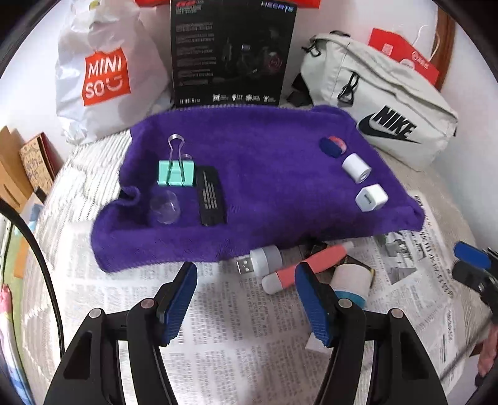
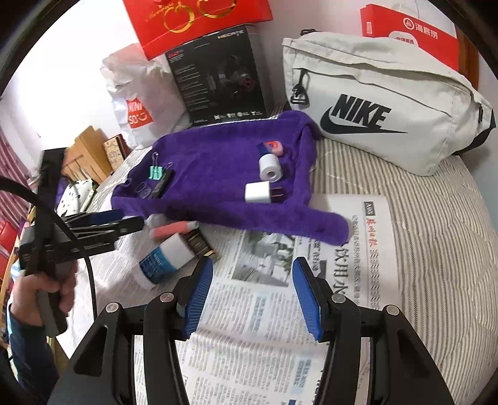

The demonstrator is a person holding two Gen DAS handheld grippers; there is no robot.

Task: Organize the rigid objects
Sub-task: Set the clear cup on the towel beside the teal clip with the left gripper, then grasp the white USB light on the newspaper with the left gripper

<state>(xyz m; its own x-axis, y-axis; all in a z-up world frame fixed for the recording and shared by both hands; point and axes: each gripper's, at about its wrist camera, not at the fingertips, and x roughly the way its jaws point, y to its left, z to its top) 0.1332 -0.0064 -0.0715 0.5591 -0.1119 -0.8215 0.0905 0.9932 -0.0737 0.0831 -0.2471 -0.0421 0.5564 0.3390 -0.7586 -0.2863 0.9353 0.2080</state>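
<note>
A purple towel (image 1: 264, 187) lies on newspaper. Its left part carries a teal binder clip (image 1: 176, 173), a black strip (image 1: 211, 199) and a clear plastic cup (image 1: 165, 207). Along its right side sit a blue-pink eraser (image 1: 333, 145), a white roll (image 1: 356, 167) and a white charger (image 1: 371, 197). In front of the towel lie a USB light (image 1: 264, 258), a coral-and-white pen (image 1: 308, 268) and a white bottle with a blue label (image 2: 168, 258). My left gripper (image 1: 246, 271) hovers open just before the USB light, holding nothing. My right gripper (image 2: 252, 264) is open over bare newspaper.
Behind the towel stand a Miniso bag (image 1: 102, 78), a black product box (image 1: 230, 53) and a pale Nike bag (image 1: 389, 102), with red boxes (image 2: 199, 21) further back. Newspaper (image 2: 249, 342) covers striped bedding (image 2: 420, 233). A hand (image 2: 46, 289) holds the left gripper.
</note>
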